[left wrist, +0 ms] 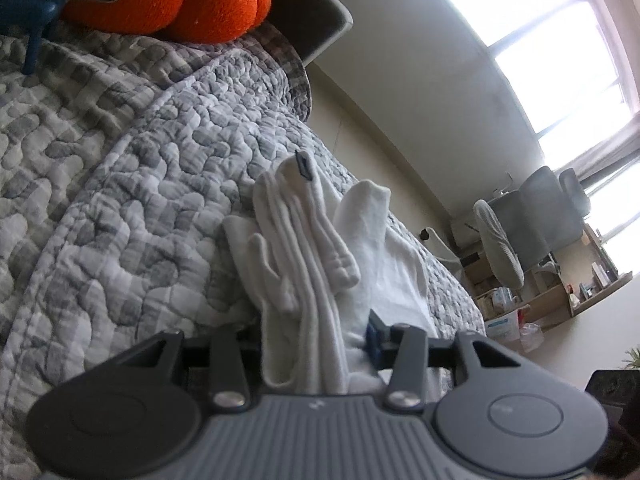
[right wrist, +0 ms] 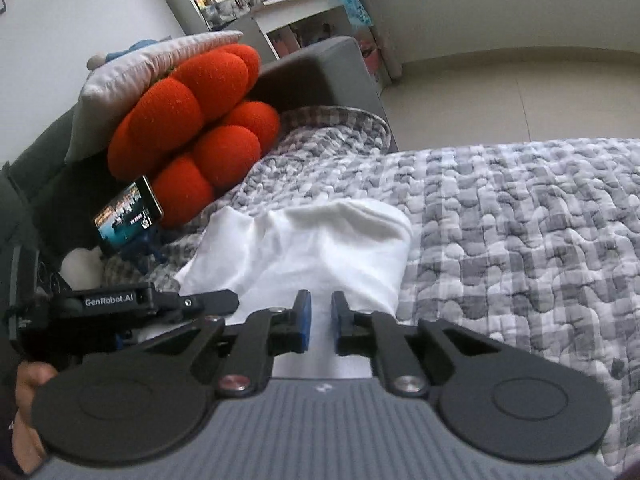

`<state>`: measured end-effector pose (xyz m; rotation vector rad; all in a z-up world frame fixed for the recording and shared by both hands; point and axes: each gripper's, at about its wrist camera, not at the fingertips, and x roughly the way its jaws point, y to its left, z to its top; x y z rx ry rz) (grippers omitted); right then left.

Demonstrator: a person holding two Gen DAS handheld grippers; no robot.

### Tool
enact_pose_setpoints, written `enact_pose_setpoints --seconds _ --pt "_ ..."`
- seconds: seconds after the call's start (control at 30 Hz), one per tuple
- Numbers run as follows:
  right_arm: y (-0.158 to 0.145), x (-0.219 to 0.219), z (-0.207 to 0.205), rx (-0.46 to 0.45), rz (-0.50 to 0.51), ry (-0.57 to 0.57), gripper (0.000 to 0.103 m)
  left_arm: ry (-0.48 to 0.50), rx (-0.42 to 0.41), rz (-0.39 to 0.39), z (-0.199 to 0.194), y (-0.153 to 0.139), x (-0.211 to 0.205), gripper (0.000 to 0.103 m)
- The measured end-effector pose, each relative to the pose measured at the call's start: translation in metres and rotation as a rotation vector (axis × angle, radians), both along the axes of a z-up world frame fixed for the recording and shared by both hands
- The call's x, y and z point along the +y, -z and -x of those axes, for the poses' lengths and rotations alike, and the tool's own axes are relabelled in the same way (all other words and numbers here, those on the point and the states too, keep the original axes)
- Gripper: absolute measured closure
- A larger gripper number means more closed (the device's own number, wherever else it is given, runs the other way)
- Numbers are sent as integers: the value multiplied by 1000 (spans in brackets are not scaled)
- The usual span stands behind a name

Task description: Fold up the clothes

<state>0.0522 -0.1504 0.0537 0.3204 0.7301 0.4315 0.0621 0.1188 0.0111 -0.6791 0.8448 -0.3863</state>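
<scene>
- White garment [left wrist: 316,248] lies bunched on the grey quilted bedspread [left wrist: 120,184]; in the left wrist view it rises in ridged folds with a small dark tag [left wrist: 304,165] near the top.
- Left gripper [left wrist: 320,344]: a thick wad of the white cloth runs between its fingers and down to the gripper body. The left finger is hidden behind the fabric and only a sliver of the blue pad [left wrist: 374,332] on the right one shows. The jaws stand part-way apart with the cloth filling the gap, so it reads as clamped on the garment, though pad contact itself is hidden.
- Right gripper [right wrist: 321,320]: both blue-padded fingers [right wrist: 304,322] are visible, with a narrow gap between them. White garment [right wrist: 320,248] lies under and ahead of the tips. Can't tell whether any fabric is pinched; the gap looks clear and only shows cloth behind it.
- Left gripper's black arm, with white lettering, pokes in at the left of the right wrist view [right wrist: 160,304], at the garment's near-left edge; its tips are cut off behind the right gripper's linkage.
- Part of a hand [right wrist: 28,384] shows at the lower left edge, mostly cropped.
- Orange plush cushion [right wrist: 192,128] and a phone [right wrist: 128,216] with a lit screen sit at the head of the bed; screen content is too blurry to read.
- Window [left wrist: 552,40] is blown out; chairs [left wrist: 520,232] and shelves beyond are small and distorted.
</scene>
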Motion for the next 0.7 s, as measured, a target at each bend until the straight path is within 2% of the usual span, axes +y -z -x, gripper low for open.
enact_pose_setpoints --seconds 0.3,0.4,0.5,0.57,0.7 --pt "6 13 -5 21 52 -42 89 -34 -16 29 -9 2 -2 55" --pt "7 11 -5 20 52 -46 90 -35 -15 31 -11 2 -1 60" --pt "6 13 -5 17 61 -48 90 -19 -45 -1 -7 -4 -5 66" --pt "6 12 -4 17 64 -49 90 -5 -76 -28 -2 -10 -8 67" --pt "7 6 -5 23 37 -51 92 -25 -47 -35 2 -6 -7 67"
